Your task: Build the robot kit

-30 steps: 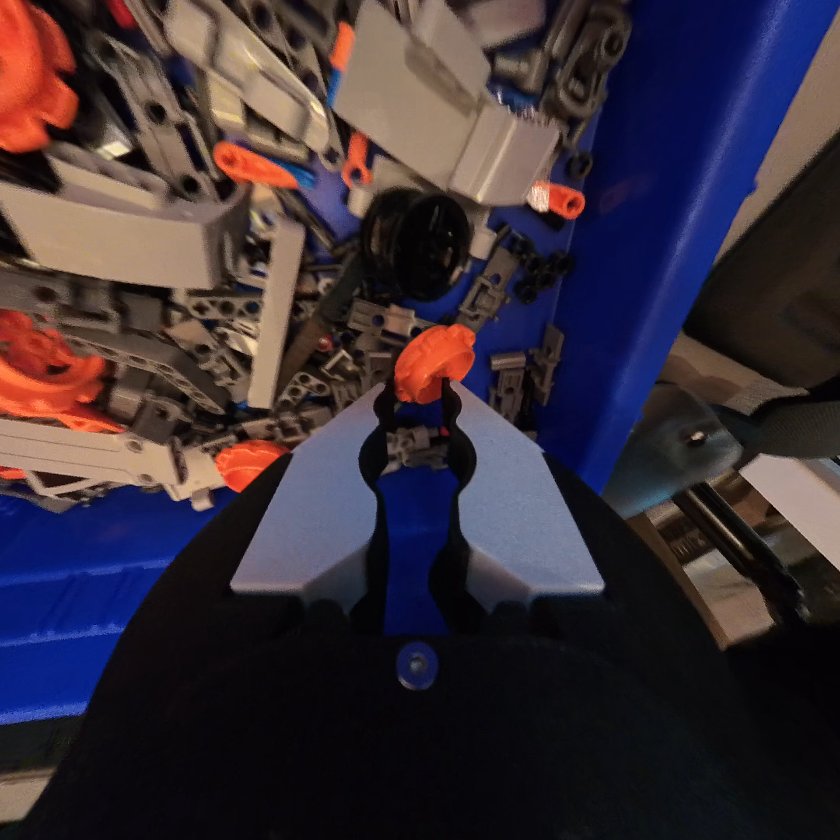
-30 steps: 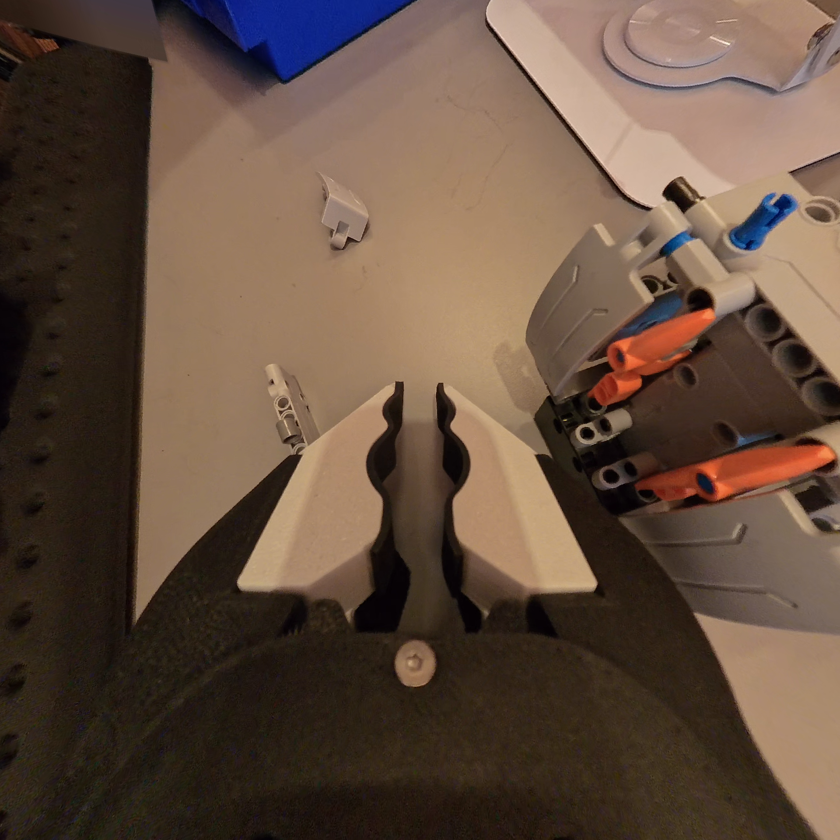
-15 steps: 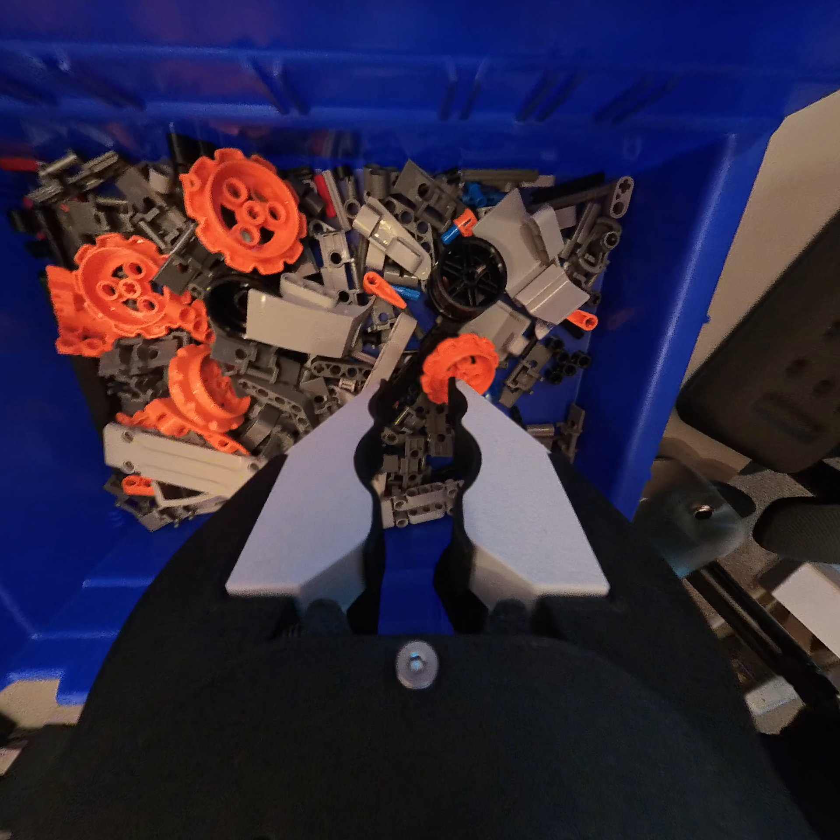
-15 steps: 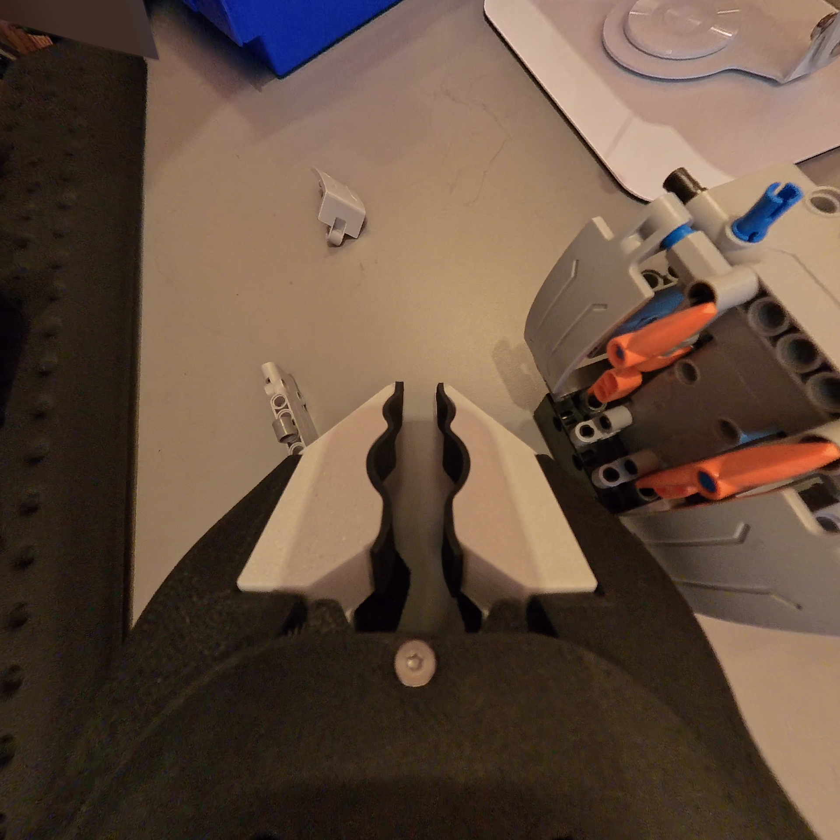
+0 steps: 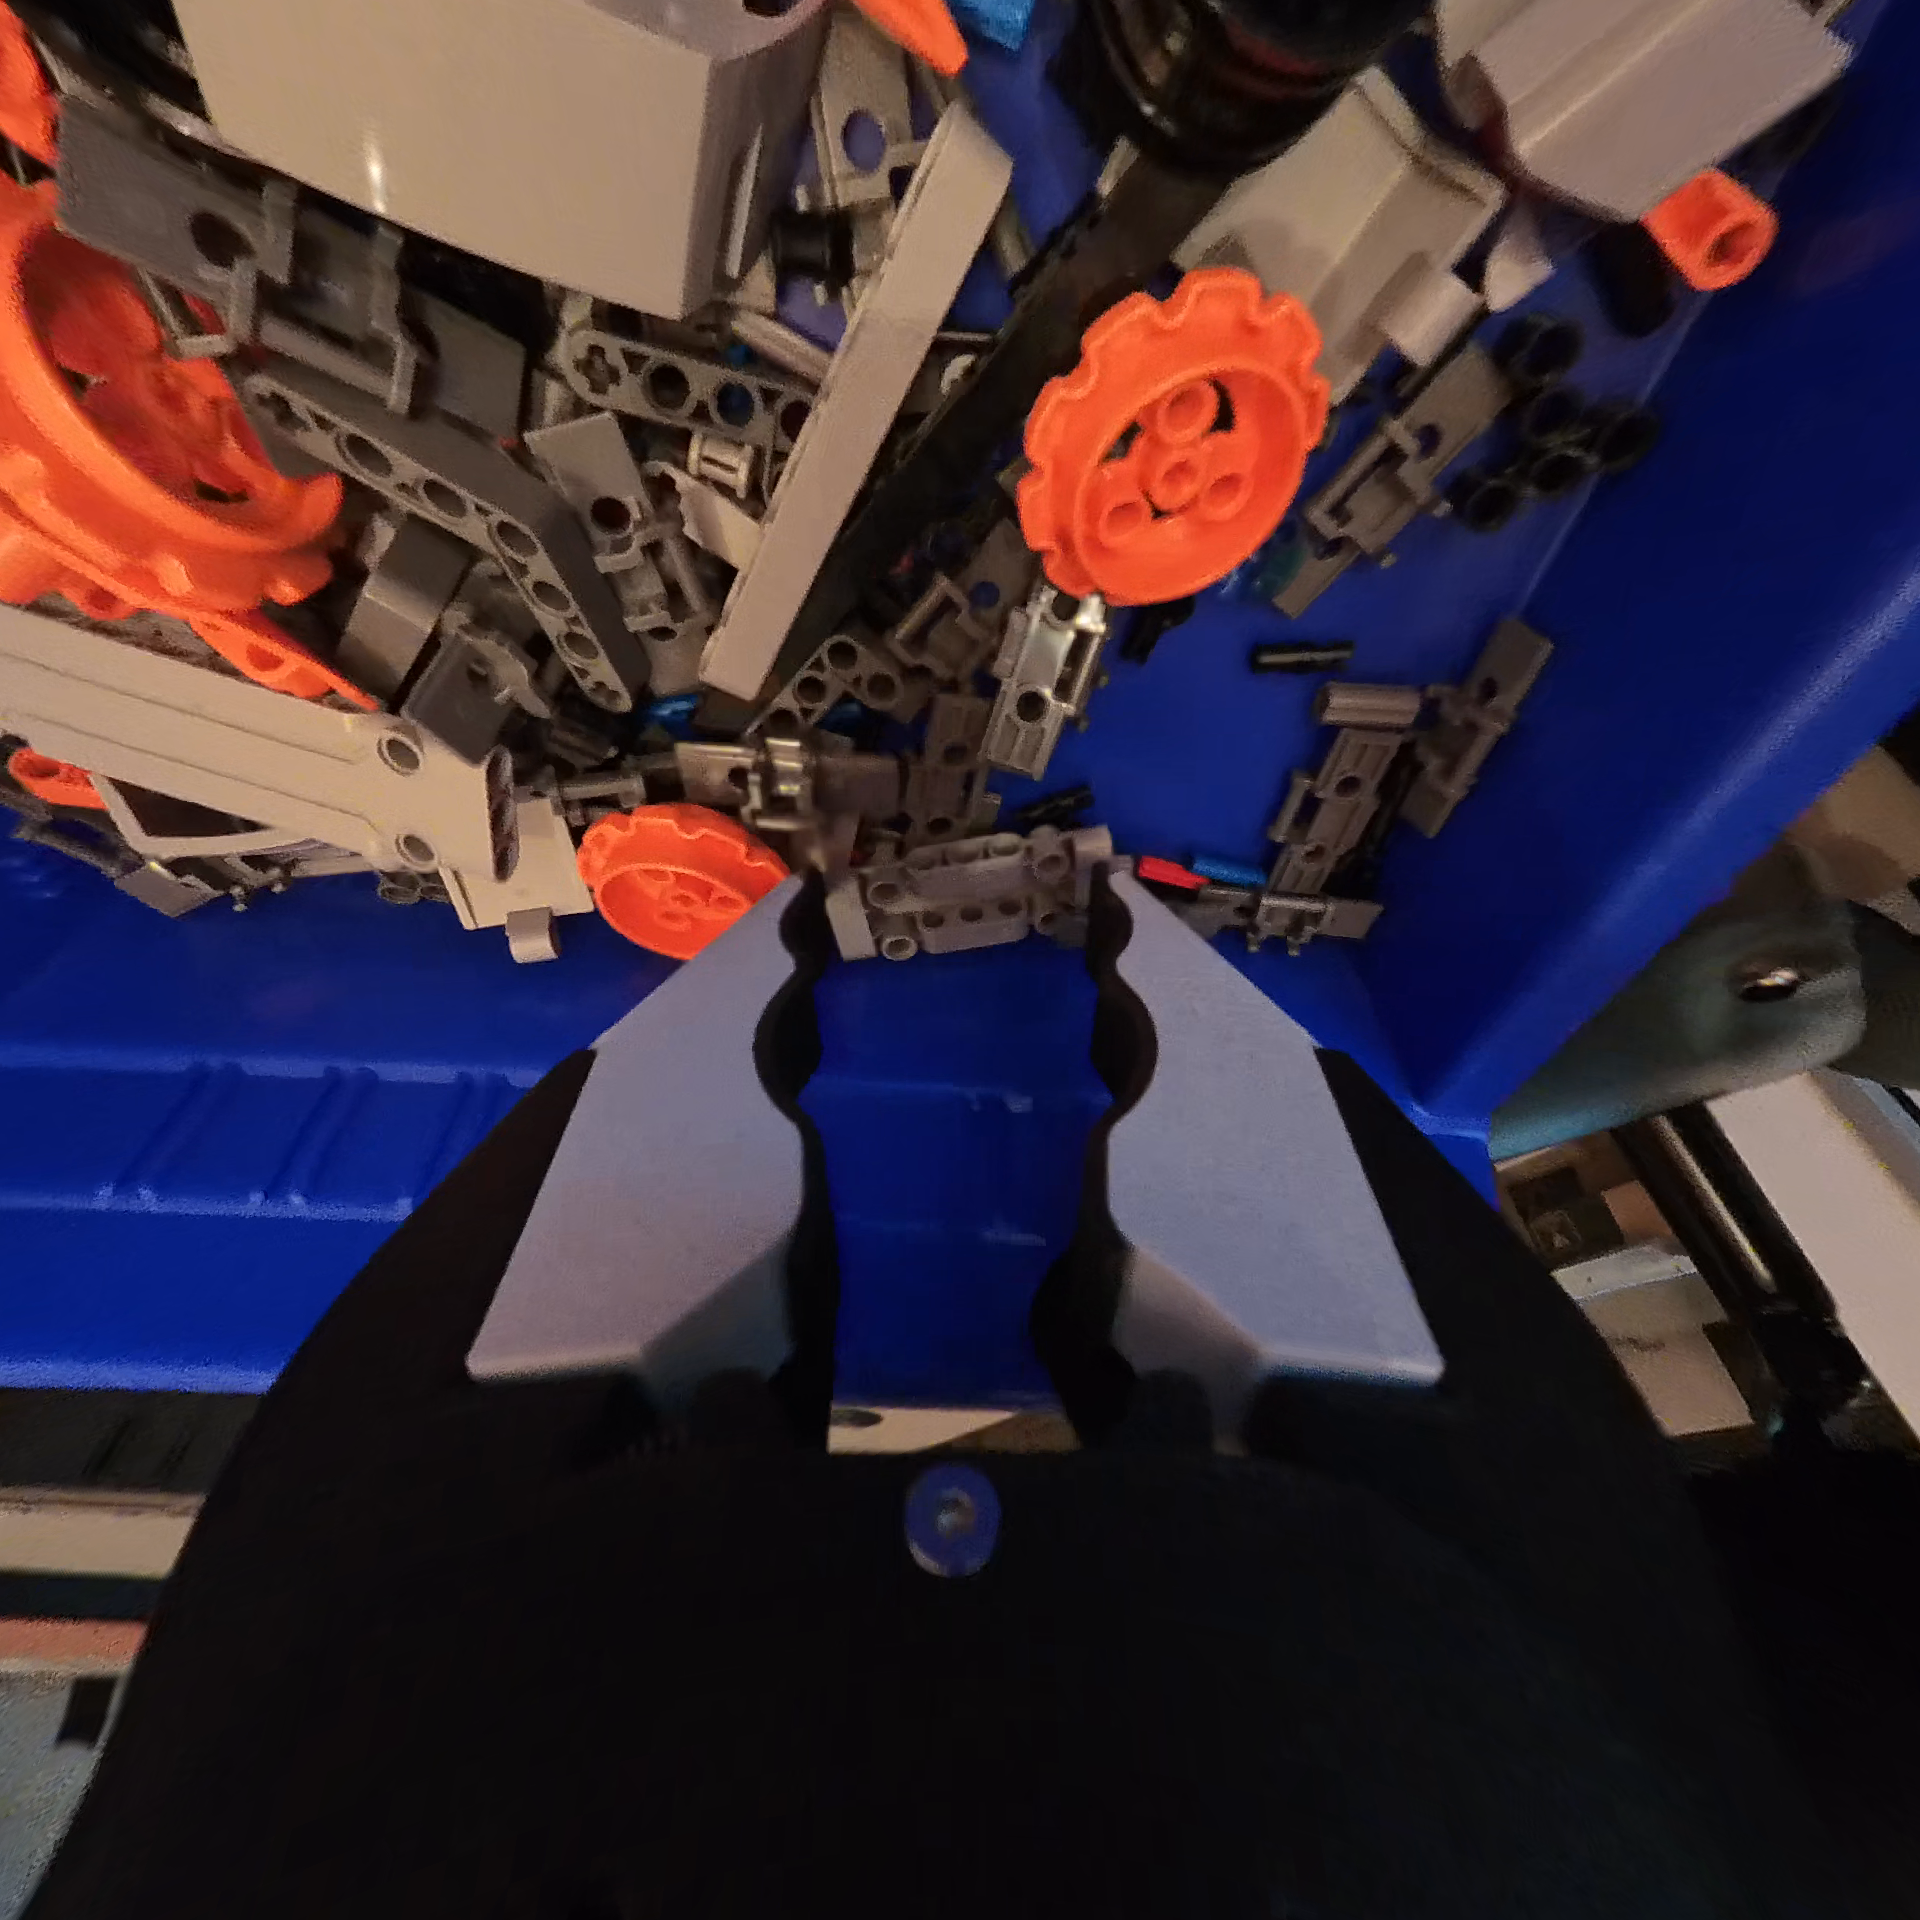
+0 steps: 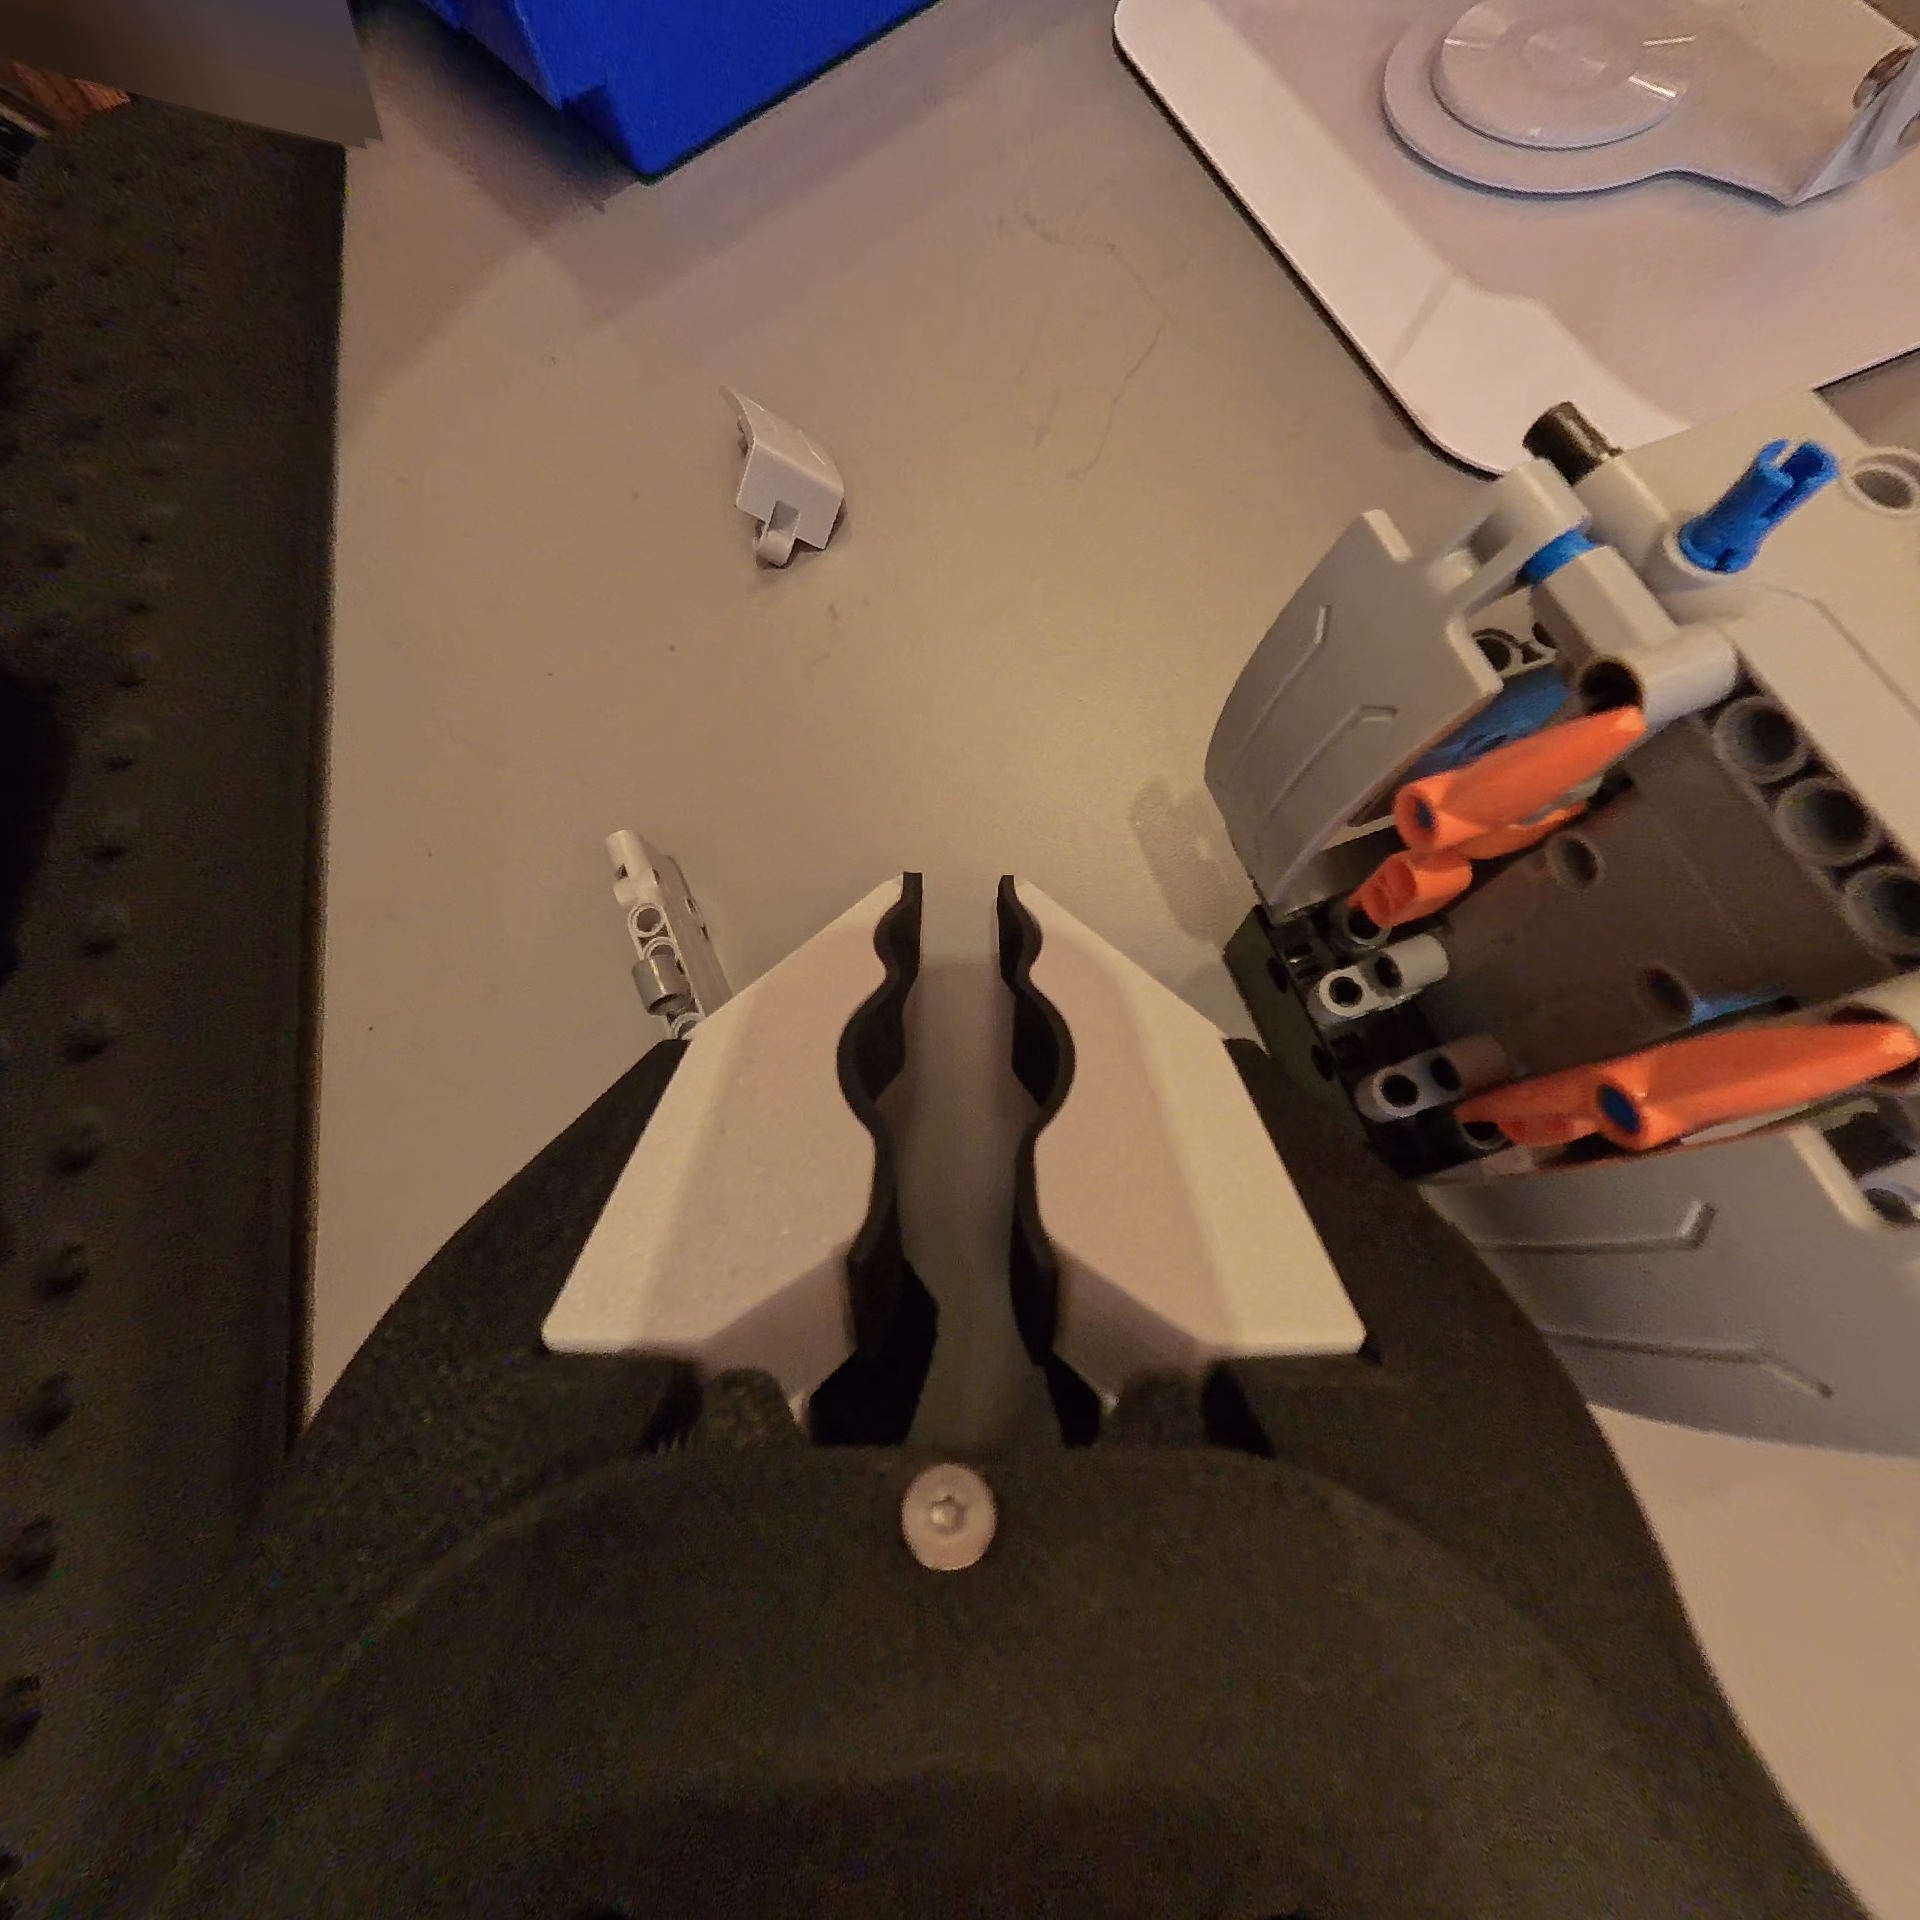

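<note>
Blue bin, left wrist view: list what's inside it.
The blue bin holds a heap of grey beams and panels, orange gears, a small orange gear and a black wheel. The open left gripper straddles a grey connector. Pieces underneath the heap are hidden.

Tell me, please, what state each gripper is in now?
Left gripper: open, around a grey beam in the blue bin.
Right gripper: slightly open, empty.

Grey claw (image 5: 954, 894), black wavy pads (image 5: 792, 1023)
</note>
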Demonstrator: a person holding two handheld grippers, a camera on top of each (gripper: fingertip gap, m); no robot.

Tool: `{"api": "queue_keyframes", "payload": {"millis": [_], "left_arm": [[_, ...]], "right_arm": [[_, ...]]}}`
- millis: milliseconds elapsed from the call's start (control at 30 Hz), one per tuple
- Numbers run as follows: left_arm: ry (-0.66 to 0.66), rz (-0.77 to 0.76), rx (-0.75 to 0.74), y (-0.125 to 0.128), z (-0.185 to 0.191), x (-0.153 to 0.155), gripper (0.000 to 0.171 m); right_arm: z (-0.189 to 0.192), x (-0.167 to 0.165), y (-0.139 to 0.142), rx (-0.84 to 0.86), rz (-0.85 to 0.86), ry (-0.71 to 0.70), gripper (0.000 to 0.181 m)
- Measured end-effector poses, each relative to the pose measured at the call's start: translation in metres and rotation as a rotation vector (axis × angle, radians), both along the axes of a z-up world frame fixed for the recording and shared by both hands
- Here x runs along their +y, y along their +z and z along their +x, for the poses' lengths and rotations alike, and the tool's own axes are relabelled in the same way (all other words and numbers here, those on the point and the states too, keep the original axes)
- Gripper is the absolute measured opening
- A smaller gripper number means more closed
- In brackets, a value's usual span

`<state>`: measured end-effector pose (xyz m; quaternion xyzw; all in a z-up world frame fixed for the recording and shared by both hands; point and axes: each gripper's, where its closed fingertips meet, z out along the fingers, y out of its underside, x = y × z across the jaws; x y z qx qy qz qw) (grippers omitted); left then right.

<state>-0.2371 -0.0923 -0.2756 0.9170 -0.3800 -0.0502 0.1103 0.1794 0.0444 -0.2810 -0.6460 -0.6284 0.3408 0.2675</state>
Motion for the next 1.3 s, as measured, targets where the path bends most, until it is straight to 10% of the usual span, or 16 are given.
{"api": "queue_keyframes", "payload": {"millis": [167, 433, 800, 1300], "left_arm": [[0.001, 0.009, 0.027, -0.006, 0.003, 0.011, 0.048], [-0.028, 0.064, -0.067, -0.009, 0.016, 0.028, 0.0], [0.048, 0.268, -0.232, 0.013, 0.033, 0.078, 0.013], [0.062, 0.118, -0.028, 0.017, -0.018, 0.03, 0.026]], "right_arm": [[0.0, 0.0, 0.002, 0.006, 0.001, -0.001, 0.012], [0.001, -0.001, 0.003, 0.01, 0.001, 0.003, 0.012], [0.001, -0.001, 0.002, 0.004, -0.001, 0.003, 0.012], [0.0, -0.001, 0.002, 0.003, -0.002, 0.005, 0.013]]}}
